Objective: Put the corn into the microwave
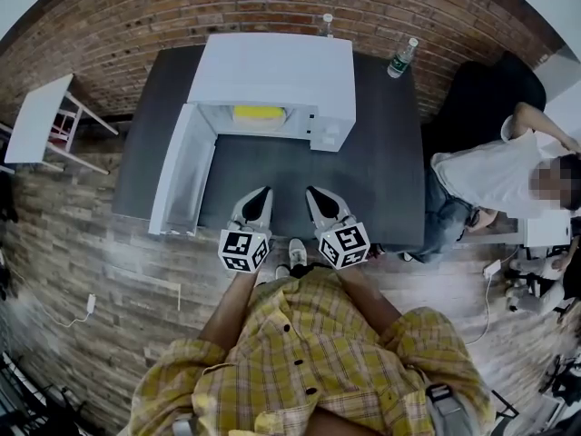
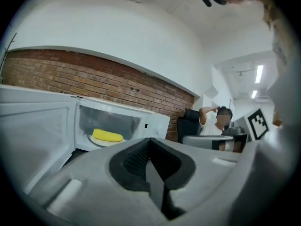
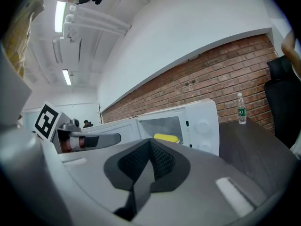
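Observation:
The yellow corn (image 1: 258, 114) lies on a pale plate inside the white microwave (image 1: 272, 71), whose door (image 1: 178, 173) stands swung open to the left. The corn (image 2: 107, 135) shows in the left gripper view and, as a yellow strip (image 3: 166, 138), in the right gripper view. My left gripper (image 1: 260, 194) and right gripper (image 1: 315, 194) hover side by side over the dark table (image 1: 381, 162), a short way in front of the microwave. Both have their jaws closed together with nothing between them. In the right gripper view the left gripper (image 3: 89, 139) appears at the left.
Two water bottles (image 1: 402, 57) (image 1: 327, 24) stand at the table's far edge by the brick wall. A seated person (image 1: 495, 175) is to the right of the table, beside a black chair. A small white table (image 1: 36, 121) stands at the left.

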`<act>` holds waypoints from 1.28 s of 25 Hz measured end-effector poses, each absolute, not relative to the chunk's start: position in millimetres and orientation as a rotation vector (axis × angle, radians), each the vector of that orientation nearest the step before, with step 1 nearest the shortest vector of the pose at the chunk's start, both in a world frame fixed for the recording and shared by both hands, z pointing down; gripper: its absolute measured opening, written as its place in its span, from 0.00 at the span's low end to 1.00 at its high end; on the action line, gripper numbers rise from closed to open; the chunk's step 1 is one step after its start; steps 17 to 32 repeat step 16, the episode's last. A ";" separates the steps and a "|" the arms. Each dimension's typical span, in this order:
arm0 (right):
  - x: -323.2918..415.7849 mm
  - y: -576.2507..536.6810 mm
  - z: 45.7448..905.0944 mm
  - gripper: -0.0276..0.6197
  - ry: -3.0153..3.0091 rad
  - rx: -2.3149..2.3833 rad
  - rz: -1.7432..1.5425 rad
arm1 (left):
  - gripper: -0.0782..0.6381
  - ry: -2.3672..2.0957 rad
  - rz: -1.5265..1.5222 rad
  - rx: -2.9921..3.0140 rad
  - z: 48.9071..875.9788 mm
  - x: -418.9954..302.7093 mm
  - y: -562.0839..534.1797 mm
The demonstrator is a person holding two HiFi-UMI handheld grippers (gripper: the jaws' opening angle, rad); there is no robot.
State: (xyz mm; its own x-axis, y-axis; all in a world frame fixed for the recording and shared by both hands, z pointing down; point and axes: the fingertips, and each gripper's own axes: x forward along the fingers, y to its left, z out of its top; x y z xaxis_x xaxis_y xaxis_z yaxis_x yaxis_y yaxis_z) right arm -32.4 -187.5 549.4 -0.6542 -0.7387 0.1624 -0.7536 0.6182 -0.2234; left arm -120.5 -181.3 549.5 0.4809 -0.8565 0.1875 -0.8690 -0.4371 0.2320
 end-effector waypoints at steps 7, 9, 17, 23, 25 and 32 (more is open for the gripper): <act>-31.3 -185.6 547.1 0.04 -2.781 1.291 0.429 | 0.10 -1.492 0.114 2.481 542.4 -114.3 -177.3; -29.6 -185.0 547.0 0.04 -2.781 1.295 0.429 | 0.10 -1.500 0.124 2.479 542.6 -113.9 -175.8; -25.0 -187.3 547.9 0.04 -2.783 1.308 0.433 | 0.10 -1.517 0.141 2.473 545.1 -113.6 -176.3; -25.0 -187.3 547.9 0.04 -2.783 1.308 0.433 | 0.10 -1.517 0.141 2.473 545.1 -113.6 -176.3; -25.0 -187.3 547.9 0.04 -2.783 1.308 0.433 | 0.10 -1.517 0.141 2.473 545.1 -113.6 -176.3; -25.0 -187.3 547.9 0.04 -2.783 1.308 0.433 | 0.10 -1.517 0.141 2.473 545.1 -113.6 -176.3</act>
